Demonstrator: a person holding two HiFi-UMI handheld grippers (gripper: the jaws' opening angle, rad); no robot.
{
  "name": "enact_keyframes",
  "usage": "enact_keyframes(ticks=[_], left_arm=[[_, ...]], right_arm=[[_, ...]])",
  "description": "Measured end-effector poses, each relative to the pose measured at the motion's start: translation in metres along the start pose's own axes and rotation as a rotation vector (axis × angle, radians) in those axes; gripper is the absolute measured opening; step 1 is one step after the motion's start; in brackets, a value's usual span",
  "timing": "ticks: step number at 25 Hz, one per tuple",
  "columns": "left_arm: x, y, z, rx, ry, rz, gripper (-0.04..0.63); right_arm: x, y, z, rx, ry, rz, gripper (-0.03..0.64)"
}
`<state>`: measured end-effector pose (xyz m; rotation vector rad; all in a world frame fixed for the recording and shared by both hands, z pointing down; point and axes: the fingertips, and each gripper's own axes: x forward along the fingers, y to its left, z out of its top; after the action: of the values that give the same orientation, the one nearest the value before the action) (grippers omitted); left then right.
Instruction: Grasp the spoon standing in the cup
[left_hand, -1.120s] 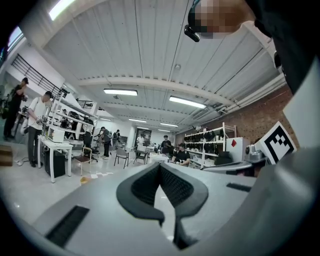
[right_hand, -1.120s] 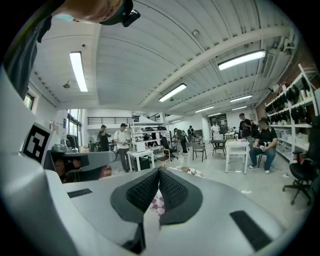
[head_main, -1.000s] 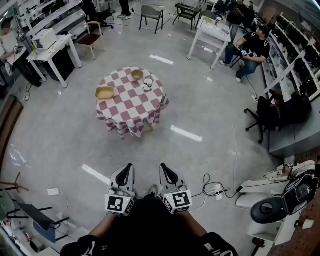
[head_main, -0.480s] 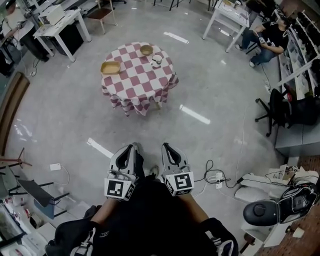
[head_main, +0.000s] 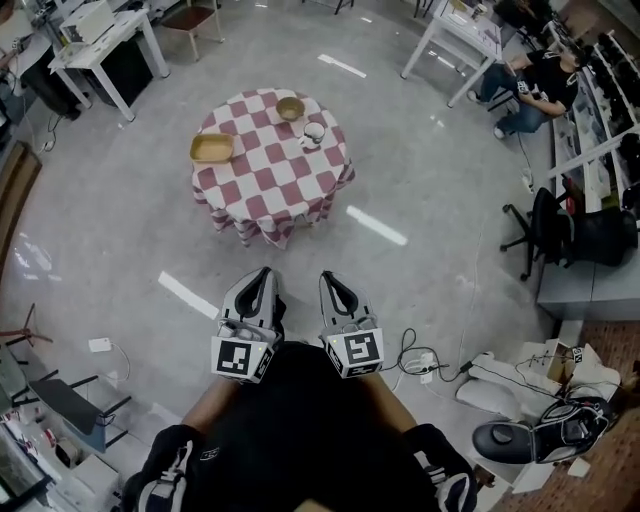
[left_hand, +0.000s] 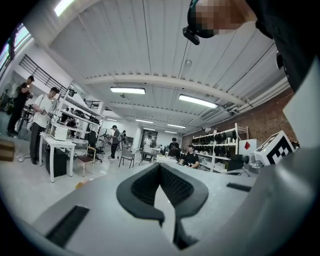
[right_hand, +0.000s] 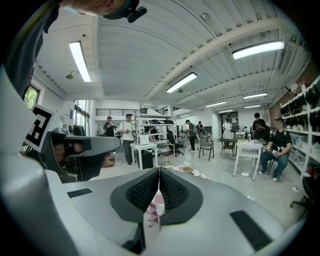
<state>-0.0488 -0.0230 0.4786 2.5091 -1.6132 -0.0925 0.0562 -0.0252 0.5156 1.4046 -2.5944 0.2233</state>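
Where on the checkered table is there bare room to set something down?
The near half of the table, this side of the yellow tray and cup, is bare. The far edge is crowded: bowl beside cup.

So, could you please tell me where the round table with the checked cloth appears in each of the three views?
Head view: checked table, upper centre-left.
Left gripper view: cannot be made out behind the left gripper.
Right gripper view: lower centre, its cloth showing in the gap under the right gripper's closed tips.
Shared landmark: the seated person in black, in all three.
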Motion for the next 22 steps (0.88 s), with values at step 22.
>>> enact_keyframes(ticks=[22], left_arm=[[0.168,0.142,0.02,-0.053,0.078,-0.109,0.008]], right_arm=[[0.251,-0.09,0.036,-0.096,0.144,-0.076,0.028]])
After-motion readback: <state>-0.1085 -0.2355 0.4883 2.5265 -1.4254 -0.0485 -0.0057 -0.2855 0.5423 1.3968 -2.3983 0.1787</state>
